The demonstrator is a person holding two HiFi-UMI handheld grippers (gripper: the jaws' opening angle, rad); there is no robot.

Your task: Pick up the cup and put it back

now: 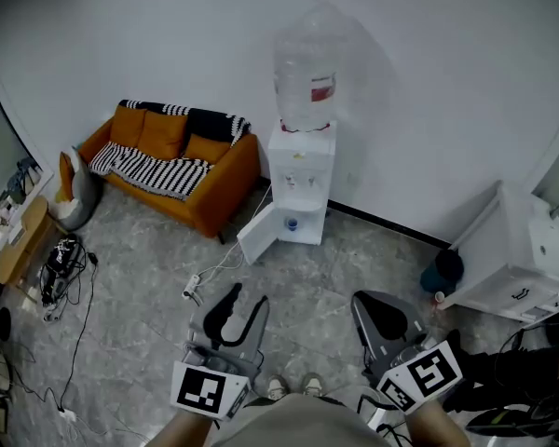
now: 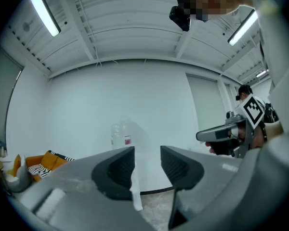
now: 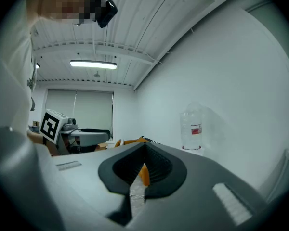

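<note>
White wall (image 1: 168, 45) ran behind the water dispenser (image 1: 303, 170), and grey marbled floor (image 1: 140, 287) spread out in front of it. Left of the dispenser, against that same wall, sat the orange sofa (image 1: 168, 170) with a striped throw across it. Right of the dispenser stood a white cabinet (image 1: 512, 250), well apart from it. On top of the dispenser, the big clear bottle (image 1: 305, 77) stood upright, and down at the dispenser's base the little white door (image 1: 257, 233) hung open to the left.

Now the tools: both were held low, near the person and well short of the dispenser. The left hand-held gripper (image 1: 249, 294) pointed toward the dispenser with its jaws spread and only air between them. The right hand-held gripper (image 1: 377, 304), beside it, had its jaws pressed together on nothing.

And the cup (image 1: 291, 223) (small and blue, little more than a dot from the head view) sat inside the dispenser's open lower compartment, just right of that door, untouched by either tool.
</note>
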